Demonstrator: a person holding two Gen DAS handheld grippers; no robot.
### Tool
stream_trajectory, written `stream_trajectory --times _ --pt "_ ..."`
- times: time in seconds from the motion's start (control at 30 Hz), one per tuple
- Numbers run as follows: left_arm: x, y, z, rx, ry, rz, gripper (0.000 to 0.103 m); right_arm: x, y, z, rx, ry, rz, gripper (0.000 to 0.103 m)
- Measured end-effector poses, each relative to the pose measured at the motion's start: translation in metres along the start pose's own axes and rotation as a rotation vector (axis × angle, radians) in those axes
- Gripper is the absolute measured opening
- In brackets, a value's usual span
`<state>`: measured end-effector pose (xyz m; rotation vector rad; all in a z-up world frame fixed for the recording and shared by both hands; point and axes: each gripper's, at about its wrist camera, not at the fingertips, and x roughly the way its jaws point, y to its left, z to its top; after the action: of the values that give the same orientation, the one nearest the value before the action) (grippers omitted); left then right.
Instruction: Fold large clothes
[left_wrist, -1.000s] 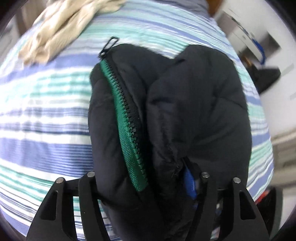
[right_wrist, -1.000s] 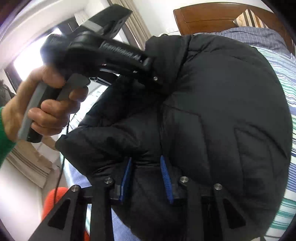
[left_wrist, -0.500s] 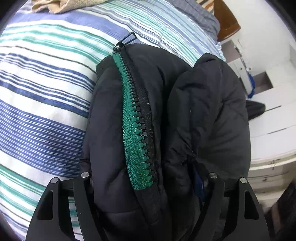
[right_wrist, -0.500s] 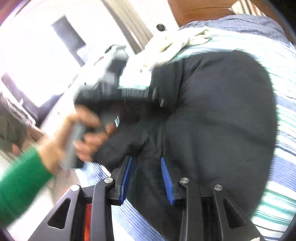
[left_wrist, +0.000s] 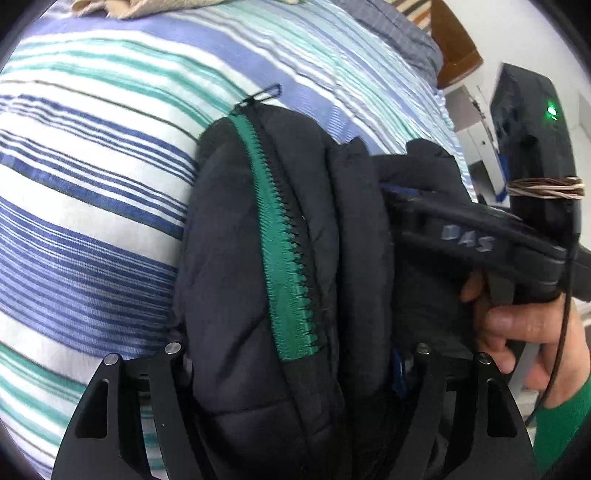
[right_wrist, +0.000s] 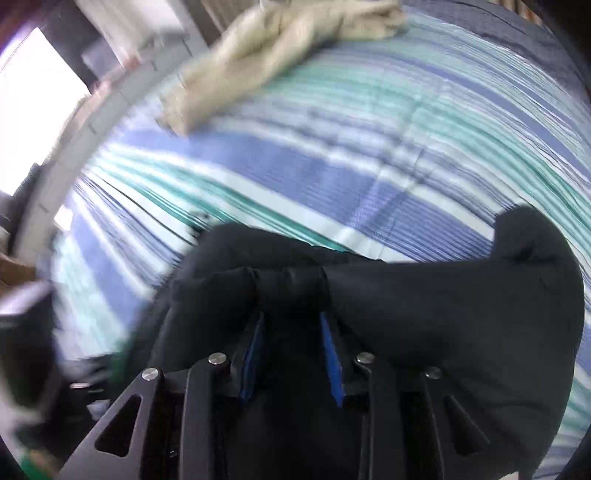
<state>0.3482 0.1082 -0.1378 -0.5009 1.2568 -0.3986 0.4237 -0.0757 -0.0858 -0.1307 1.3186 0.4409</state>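
Note:
A black puffer jacket (left_wrist: 240, 295) with a green zipper (left_wrist: 284, 258) hangs bunched above the striped bed (left_wrist: 92, 184). My left gripper (left_wrist: 295, 376) is shut on a thick fold of it, its fingers wide around the bulk. The right gripper (left_wrist: 461, 236) shows in the left wrist view, gripping the jacket's other edge, held by a hand. In the right wrist view my right gripper (right_wrist: 291, 347) is shut on a roll of the black jacket (right_wrist: 443, 314) between its blue pads (right_wrist: 330, 362).
A beige garment (right_wrist: 280, 48) lies crumpled at the far end of the striped bed (right_wrist: 332, 147). A wooden headboard (left_wrist: 454, 48) and white furniture (left_wrist: 476, 122) stand beyond the bed's right side. The right wrist view is motion-blurred.
The right gripper has swung round with the jacket from facing the window to facing down over the bed. It has come close beside my left gripper. Both keep their hold.

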Motion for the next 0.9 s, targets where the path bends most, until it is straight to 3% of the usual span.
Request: stream_trajectory --times 0.13,0.33,0.43,0.57,0.7,0.83,0.9 --pt "0.004 0.003 0.005 -0.008 0.005 -0.014 0.074 0.015 -0.004 0.01 0.034 0.039 -0.013 0.028" --pt "0.003 0.0 0.002 0.019 0.001 -0.024 0.075 0.004 -0.006 0.002 0.037 -0.038 0.016 0.03" --pt "0.0 0.002 0.0 0.02 -0.005 -0.026 0.075 -0.03 -0.006 -0.019 0.033 -0.09 0.061 0.031" --pt "-0.005 0.005 -0.004 0.018 -0.005 -0.025 0.076 -0.102 -0.001 -0.09 -0.085 -0.222 0.109 0.032" --pt "-0.003 0.003 -0.004 0.018 -0.008 -0.022 0.076 -0.144 0.006 -0.173 -0.166 -0.239 0.166 0.032" --pt "0.0 0.0 -0.003 0.033 -0.012 -0.02 0.078 -0.158 0.008 -0.238 -0.154 -0.345 0.159 0.034" --pt "0.001 -0.004 -0.003 0.046 -0.011 -0.019 0.081 -0.137 0.005 -0.252 -0.116 -0.347 0.13 0.034"
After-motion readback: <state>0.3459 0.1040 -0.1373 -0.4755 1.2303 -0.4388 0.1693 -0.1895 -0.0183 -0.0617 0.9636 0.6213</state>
